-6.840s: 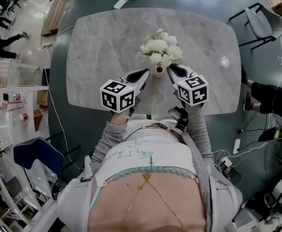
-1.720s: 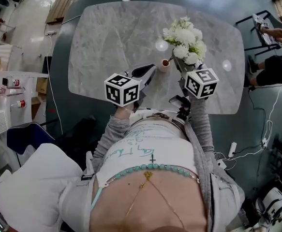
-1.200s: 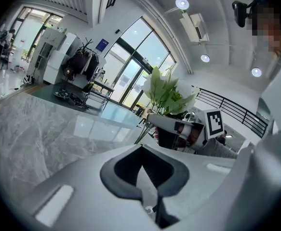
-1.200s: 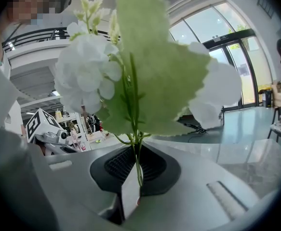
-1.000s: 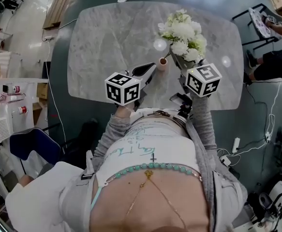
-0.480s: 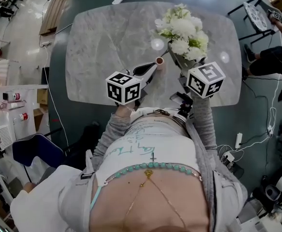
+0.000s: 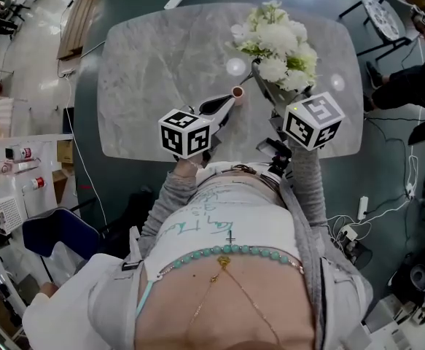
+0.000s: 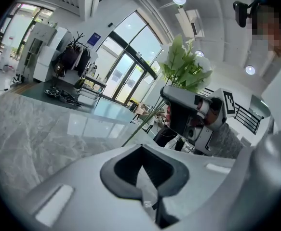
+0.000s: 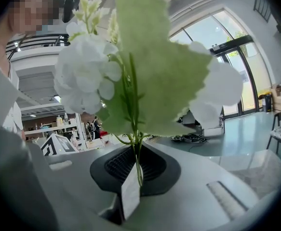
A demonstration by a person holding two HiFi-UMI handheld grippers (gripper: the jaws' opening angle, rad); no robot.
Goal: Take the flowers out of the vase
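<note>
Gripping the flowers by their stems, the right gripper fingers hold them above the vase. The left gripper fingers sit closed beside the vase. Stem ends snagging its rim could topple it.

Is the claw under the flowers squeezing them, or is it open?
Squeezing. The right gripper is shut on the flowers' green stems, which rise straight up from between its jaws.

Grey marble table; a blue chair lower left, perhaps a power strip beyond
</note>
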